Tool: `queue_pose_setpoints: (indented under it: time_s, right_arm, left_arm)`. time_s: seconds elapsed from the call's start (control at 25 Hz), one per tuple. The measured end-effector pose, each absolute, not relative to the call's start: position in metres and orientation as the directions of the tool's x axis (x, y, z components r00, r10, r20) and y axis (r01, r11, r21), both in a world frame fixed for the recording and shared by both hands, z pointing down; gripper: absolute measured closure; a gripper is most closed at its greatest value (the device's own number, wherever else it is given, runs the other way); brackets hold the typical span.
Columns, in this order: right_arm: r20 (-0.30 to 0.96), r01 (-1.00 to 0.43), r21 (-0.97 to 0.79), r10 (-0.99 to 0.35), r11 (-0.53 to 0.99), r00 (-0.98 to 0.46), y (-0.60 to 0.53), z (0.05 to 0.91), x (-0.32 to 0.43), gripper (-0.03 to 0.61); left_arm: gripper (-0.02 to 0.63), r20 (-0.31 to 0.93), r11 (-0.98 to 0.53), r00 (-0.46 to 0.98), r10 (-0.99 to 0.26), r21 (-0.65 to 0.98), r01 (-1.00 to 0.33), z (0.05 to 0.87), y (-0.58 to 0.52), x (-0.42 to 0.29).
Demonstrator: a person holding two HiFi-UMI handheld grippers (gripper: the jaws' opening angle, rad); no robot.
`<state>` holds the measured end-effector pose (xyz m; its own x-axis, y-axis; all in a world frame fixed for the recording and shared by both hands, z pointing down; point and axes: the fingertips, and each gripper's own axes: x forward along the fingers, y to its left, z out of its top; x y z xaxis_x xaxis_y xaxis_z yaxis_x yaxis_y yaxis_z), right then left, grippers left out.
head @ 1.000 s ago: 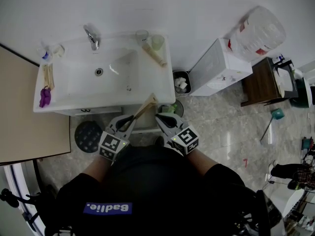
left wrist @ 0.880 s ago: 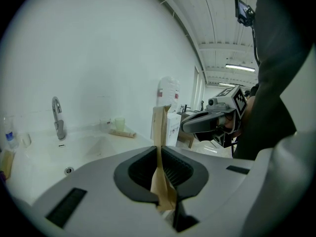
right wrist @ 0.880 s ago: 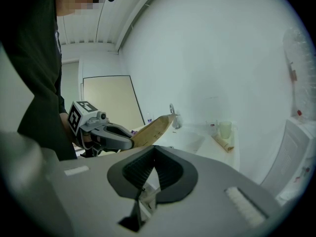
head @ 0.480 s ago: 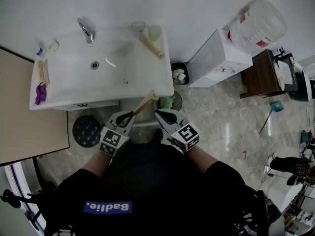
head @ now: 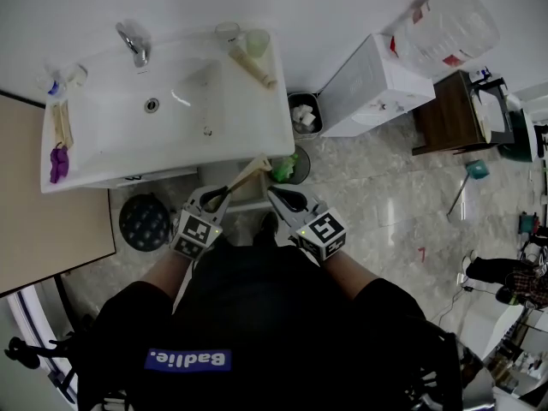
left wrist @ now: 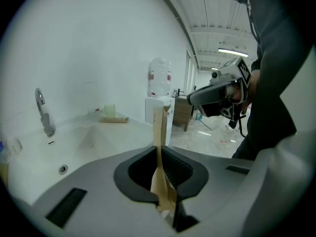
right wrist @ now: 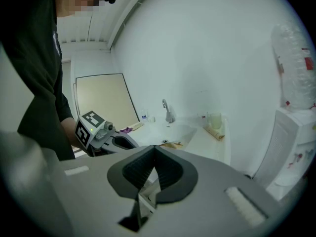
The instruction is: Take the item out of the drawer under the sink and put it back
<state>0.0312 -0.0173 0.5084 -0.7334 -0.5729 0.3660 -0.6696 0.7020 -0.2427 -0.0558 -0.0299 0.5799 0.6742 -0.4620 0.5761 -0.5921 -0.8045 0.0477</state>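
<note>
Left gripper [head: 224,197] clamped on a tan packet [head: 251,176] in front of the sink [head: 265,135]
The packet slants up out of the closed jaws, held in the air, its far tip by the sink's near right corner. The right gripper [head: 278,193] hangs just right of the left one, apart from the packet, jaws together with nothing between them

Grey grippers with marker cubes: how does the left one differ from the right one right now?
The left gripper is clamped on a tan flat strip; the right gripper is shut on nothing. In the head view the left gripper angles up-right and the right gripper up-left, so their tips converge. Both are grey, carry marker cubes and sit before the white sink.
</note>
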Motion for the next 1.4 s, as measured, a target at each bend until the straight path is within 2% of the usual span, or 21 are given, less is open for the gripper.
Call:
queue_pose_setpoints:
  time_s: [0.56, 1.4]
  right_arm:
    - [0.415, -0.72, -0.27, -0.598, 0.639, -0.686, -0.01, 0.53, 0.062, 0.577]
    - [0.497, -0.753, -0.304, -0.577, 0.584, -0.648, 0.001, 0.561, 0.088, 0.577]
  left_arm:
    - [0.58, 0.718, -0.89, 0.611, -0.332, -0.022, -0.456, 0.679, -0.035, -0.047]
    - [0.58, 0.866, -0.914, 0.45, -0.219, -0.02, -0.405, 0.833, -0.059, -0.058]
